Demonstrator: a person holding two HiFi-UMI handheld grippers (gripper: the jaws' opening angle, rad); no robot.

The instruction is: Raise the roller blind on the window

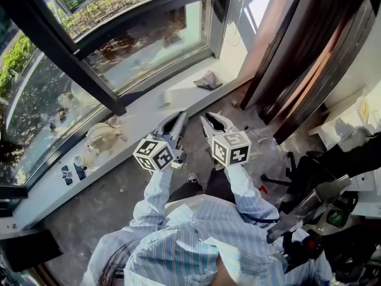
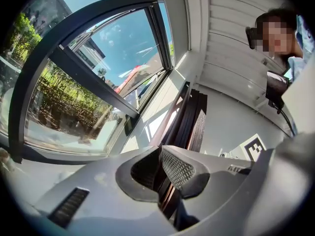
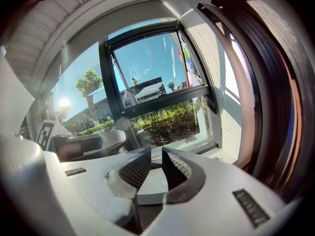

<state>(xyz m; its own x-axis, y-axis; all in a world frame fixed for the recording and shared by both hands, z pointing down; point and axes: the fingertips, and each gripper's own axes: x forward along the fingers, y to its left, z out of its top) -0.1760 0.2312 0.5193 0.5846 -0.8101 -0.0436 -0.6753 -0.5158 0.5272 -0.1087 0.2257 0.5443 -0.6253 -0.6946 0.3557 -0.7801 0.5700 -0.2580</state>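
The person held both grippers side by side before the window (image 3: 152,73), whose glass stood uncovered down to the sill (image 1: 140,118). The roller blind itself could not be made out for certain: only a pale band (image 3: 113,26) ran along the window's top, and a thin cord (image 3: 225,114) hung on the white wall just beside its right edge. The left gripper (image 2: 160,151) had its jaws together on nothing, with dark curtains (image 2: 189,117) beyond, while the right gripper (image 3: 153,156) had its jaws slightly apart and empty.
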